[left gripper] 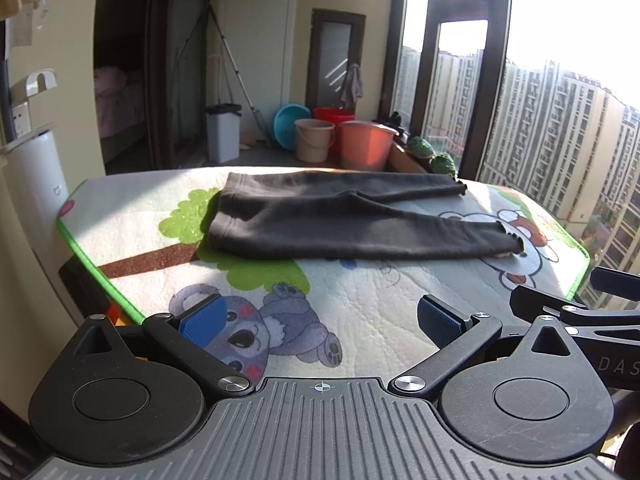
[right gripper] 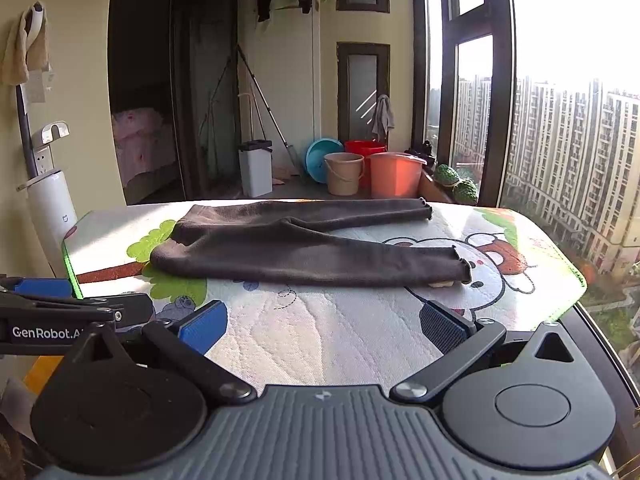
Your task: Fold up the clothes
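Three buckets (left gripper: 344, 140) behind trousers (left gripper: 340, 220) (unfolded)

**Strong backlight, blown-out window**

Sun pours in through the window (left gripper: 560, 60) on the right, so the sky is pure white glare in both views. The doorway (right gripper: 144, 100) at the left stays murky. Bright patches and soft shadows stripe the mat (right gripper: 340, 332). Heavy fisheye bending at the edges, and everything is slightly soft.

Dark pants (left gripper: 344, 220): matt knit cloth, probably fleecy. Mat (left gripper: 360, 320): quilted, printed fabric.
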